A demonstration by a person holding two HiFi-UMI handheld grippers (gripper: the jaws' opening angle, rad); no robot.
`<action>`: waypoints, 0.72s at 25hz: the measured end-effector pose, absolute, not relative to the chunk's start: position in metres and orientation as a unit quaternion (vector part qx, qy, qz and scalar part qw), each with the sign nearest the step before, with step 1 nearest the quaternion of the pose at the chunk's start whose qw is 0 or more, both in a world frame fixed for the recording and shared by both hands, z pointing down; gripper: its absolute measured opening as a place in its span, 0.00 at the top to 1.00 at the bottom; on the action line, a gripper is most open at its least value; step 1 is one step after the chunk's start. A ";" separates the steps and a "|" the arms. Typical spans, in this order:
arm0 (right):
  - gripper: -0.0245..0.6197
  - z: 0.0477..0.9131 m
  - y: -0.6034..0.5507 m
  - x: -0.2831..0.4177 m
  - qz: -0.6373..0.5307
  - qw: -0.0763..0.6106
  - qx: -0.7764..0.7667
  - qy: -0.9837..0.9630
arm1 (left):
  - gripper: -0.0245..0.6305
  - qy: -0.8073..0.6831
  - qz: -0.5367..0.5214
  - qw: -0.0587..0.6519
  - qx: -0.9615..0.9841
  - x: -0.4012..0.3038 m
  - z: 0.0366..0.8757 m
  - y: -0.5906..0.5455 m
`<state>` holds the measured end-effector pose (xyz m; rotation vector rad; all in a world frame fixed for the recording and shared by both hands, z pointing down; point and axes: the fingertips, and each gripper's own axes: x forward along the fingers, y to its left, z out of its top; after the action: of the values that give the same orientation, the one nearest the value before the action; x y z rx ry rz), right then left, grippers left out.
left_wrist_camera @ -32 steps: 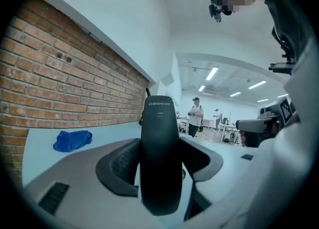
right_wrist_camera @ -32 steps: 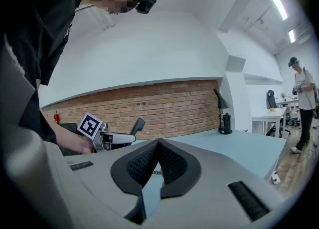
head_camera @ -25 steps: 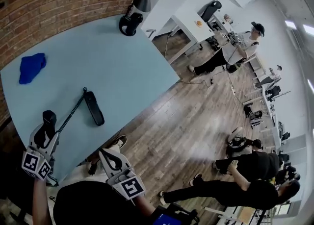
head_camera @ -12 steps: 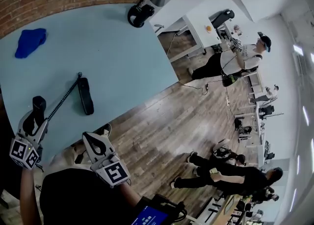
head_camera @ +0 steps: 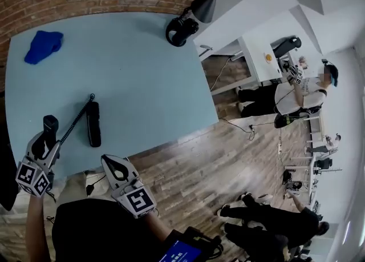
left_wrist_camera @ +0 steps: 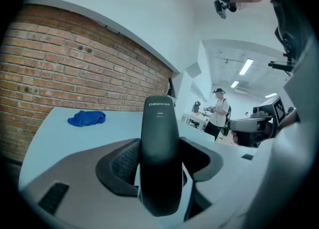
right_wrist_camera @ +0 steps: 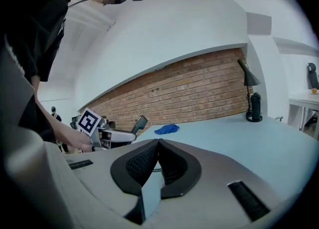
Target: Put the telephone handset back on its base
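1. The handset (left_wrist_camera: 159, 158) is off its base and stands upright in the left tongs (head_camera: 45, 141), which are clamped on its two narrow sides. We judge this grip across the width leaves its face free to meet the cradle.
2. The left tongs hold it over the near left part of the worktop (head_camera: 142, 84), beside the base (head_camera: 93, 125) and apart from it, not above it.
3. The base lies flat with its long axis running away from us. We judge the handset must be tipped down from upright and lined up along the base before it is lowered.
4. The coiled cord (head_camera: 75, 119) runs from the far end of the base back toward the handset. It could catch under the handset as it comes across.
5. The right tongs (head_camera: 112, 165) are closed together on nothing, held off the near edge of the worktop and out of the way.
6. A blue cloth (head_camera: 43, 45) and a lamp (head_camera: 181, 29) sit well apart at the far side and pose no obstacle.
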<state>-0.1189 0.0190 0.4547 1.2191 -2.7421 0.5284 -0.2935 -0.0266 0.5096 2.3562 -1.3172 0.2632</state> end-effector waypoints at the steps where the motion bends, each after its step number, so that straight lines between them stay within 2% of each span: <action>1: 0.93 0.453 0.014 -0.103 0.175 0.045 0.393 -0.901 | 0.54 -0.488 0.095 0.220 0.839 -0.284 0.514 -0.026; 11: 0.93 0.484 -0.045 0.043 0.174 0.055 0.379 -0.907 | 0.54 -0.579 0.103 0.237 0.773 -0.213 0.513 0.000; 18: 0.93 0.498 -0.048 0.066 0.176 0.063 0.338 -0.922 | 0.54 -0.622 0.098 0.241 0.738 -0.194 0.522 0.025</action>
<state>0.0658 -0.0484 0.4981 1.0202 -2.7866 0.5322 -0.1938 0.0248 0.5218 2.0190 -1.7020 0.2694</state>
